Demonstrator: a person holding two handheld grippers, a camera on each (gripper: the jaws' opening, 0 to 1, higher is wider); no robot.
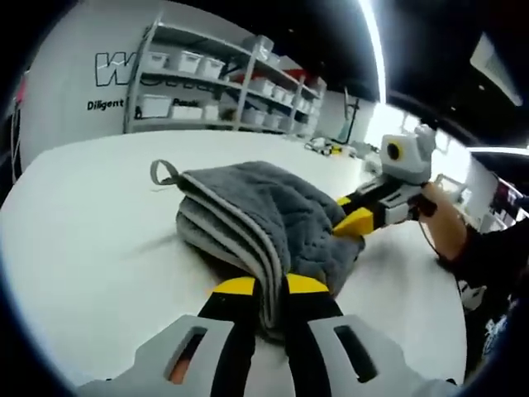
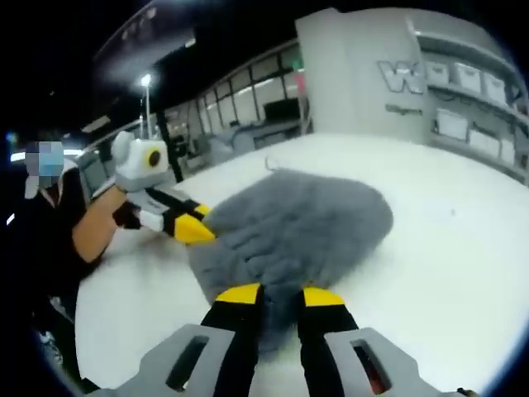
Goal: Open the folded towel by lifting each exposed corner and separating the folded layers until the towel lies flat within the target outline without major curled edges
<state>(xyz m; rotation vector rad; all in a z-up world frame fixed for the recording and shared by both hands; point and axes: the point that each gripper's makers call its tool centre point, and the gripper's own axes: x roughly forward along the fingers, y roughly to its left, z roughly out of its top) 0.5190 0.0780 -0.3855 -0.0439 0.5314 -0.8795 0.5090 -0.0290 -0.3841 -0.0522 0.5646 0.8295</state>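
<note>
Towel (image 1: 264, 227), grey, thick and soft, is lying folded mid-desk (image 1: 91, 240). The left hand-held gripper (image 1: 271, 287) is clenching its layered edge at 6 o'clock; the right hand-held gripper (image 2: 279, 295) is pinching the opposite edge. It is probably floppy and light, so corners are offering the best hold.

Back wall (image 1: 83, 58) lettering: large outlined "W" plus more letters cut off by the shelving rack (image 1: 223, 83); below it small black "Diligent", rest hidden. Right gripper view: same wall (image 2: 355, 74) shows "W" beside the shelves; small line beneath is unreadable.
</note>
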